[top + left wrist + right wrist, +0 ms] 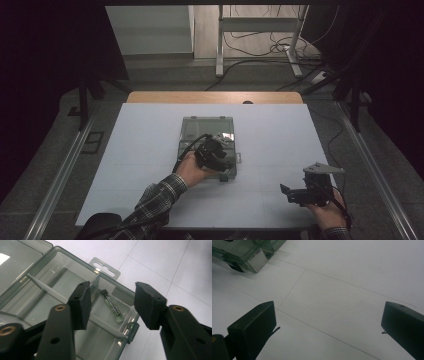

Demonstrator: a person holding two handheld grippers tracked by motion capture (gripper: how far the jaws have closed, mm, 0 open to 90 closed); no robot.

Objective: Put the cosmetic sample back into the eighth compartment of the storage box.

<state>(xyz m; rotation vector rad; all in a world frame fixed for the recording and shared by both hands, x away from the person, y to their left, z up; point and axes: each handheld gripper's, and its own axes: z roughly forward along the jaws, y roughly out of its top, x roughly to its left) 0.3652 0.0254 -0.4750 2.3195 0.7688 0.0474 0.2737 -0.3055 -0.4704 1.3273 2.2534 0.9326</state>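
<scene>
Left gripper (pixel 111 302) – jaws apart over the open plastic box (pixel 62 277), drill bit (pixel 112 305) below; right gripper (pixel 328 327) – jaws wide apart.

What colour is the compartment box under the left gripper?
Translucent smoky grey-green plastic box with pale dividers; it shows best in the left gripper view.

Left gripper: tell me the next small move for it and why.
Probably lift the left gripper straight up, clear of the open compartment box. Its jaws stand apart with nothing between them, and the small drill bit lies loose in the corner compartment below, so the drop looks done. The right gripper waits open over bare table.
</scene>
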